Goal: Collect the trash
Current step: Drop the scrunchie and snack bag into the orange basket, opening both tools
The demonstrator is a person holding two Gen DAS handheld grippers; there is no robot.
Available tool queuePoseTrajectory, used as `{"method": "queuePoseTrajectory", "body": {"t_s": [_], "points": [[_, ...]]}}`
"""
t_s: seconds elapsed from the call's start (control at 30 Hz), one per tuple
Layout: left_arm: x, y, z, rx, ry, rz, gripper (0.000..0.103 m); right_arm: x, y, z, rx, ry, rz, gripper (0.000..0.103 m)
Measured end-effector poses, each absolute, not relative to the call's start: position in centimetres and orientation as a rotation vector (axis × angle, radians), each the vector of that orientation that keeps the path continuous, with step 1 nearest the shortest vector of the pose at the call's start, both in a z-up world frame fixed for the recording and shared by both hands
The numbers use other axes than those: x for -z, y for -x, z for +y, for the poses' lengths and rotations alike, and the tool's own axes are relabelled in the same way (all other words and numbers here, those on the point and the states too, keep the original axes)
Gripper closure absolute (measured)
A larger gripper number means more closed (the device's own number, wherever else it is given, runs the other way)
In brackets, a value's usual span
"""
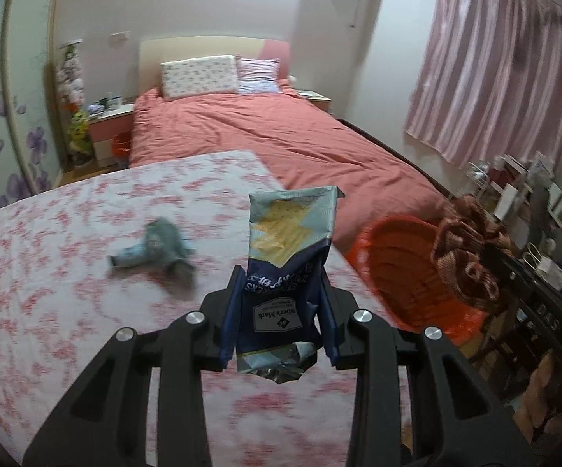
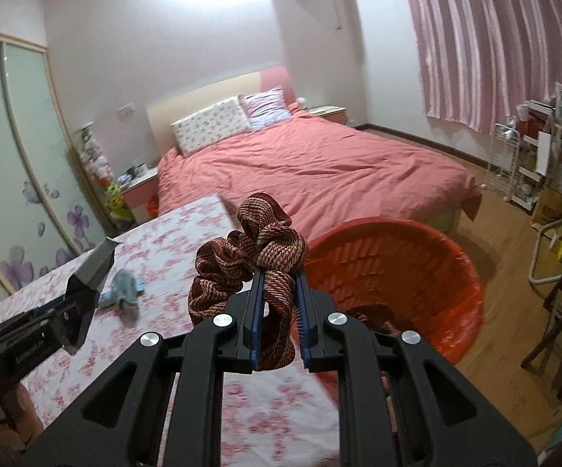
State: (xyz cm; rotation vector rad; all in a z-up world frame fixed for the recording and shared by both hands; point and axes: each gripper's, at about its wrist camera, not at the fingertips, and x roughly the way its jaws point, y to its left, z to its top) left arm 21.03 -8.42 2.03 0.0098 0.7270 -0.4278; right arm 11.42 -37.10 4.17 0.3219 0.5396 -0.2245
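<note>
My left gripper (image 1: 281, 284) is shut on a blue cracker wrapper (image 1: 290, 257), held upright above the floral tablecloth (image 1: 67, 292). My right gripper (image 2: 279, 272) is shut on a brown striped scrunchie (image 2: 250, 264), held beside the rim of the orange trash bin (image 2: 417, 272). The bin also shows in the left wrist view (image 1: 405, 272) past the table's right edge, with the scrunchie (image 1: 468, 257) over it. The left gripper shows in the right wrist view (image 2: 47, 323) with the wrapper (image 2: 96, 264) seen edge on. A crumpled light-blue piece (image 1: 156, 249) lies on the table; it also shows in the right wrist view (image 2: 123, 288).
A bed with a pink cover (image 2: 320, 171) stands behind the table. Pink curtains (image 2: 495, 39) hang at the right. A cluttered rack and shelves (image 2: 534, 163) line the right wall over wooden floor (image 2: 506, 257). A nightstand (image 1: 109, 124) and a sliding wardrobe door (image 2: 16, 179) are at the left.
</note>
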Motion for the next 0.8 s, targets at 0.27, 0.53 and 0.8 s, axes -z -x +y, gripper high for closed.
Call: {"method": "queuePoseTrajectory", "body": {"t_s": [0.27, 0.53, 0.8], "points": [[-1.4, -20.1, -15.1, 0.553, -0.014, 0.747, 0.068, -3.2, -11.2, -41.3, 0.307, -0.375, 0.526, 0.088], [-0.2, -20.2, -21.2, 0.654, -0.032, 0.774, 0.068, -1.9, -11.3, -44.8, 0.365, -0.421, 0.524, 0.088], [1.7, -21.6, -25.9, 0.687, -0.063, 0.802, 0.064, -0.4, -12.2, -47.8, 0.398, -0.467, 0.54, 0.086]]}}
